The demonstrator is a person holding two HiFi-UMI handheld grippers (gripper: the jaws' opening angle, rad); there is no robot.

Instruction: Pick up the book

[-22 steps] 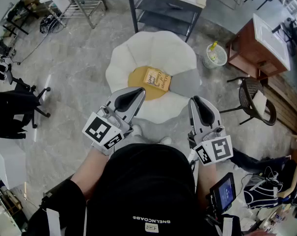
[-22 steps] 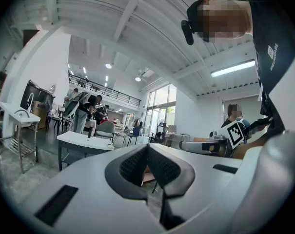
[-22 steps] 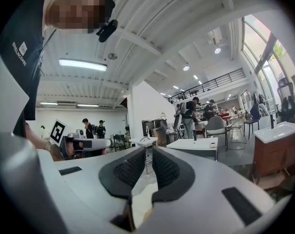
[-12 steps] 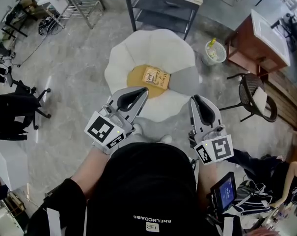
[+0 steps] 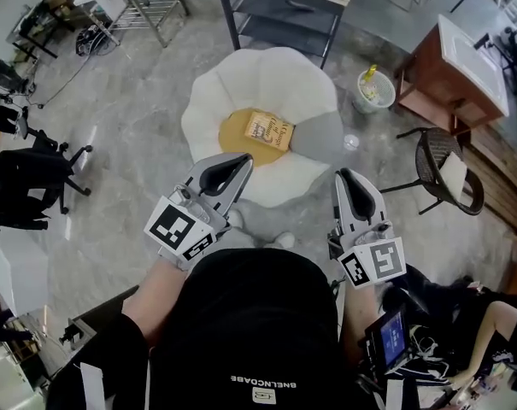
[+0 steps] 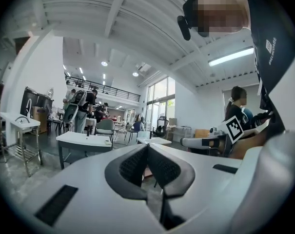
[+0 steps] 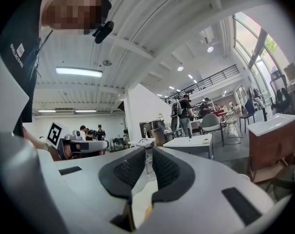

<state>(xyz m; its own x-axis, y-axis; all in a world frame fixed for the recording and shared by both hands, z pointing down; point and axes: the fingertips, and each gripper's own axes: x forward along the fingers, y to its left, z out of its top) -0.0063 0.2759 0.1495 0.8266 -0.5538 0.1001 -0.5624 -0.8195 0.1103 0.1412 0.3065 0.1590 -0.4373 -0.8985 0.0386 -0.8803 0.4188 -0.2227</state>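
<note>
Head view shows the book (image 5: 271, 131) lying flat on a round orange cushion (image 5: 232, 131) in the middle of a white petal-shaped seat (image 5: 258, 75), in the upper centre of the frame. Both tongs are apart from it, lower in the frame. The left tongs (image 5: 244, 160) and the right tongs (image 5: 342, 174) are each closed, with nothing between the jaws. To do this step well, I think the person must first open one pair and bring it low to a free edge of the book. Then one jaw can slide under the cover. The cushion looks soft, so pressing down a little may help.
</note>
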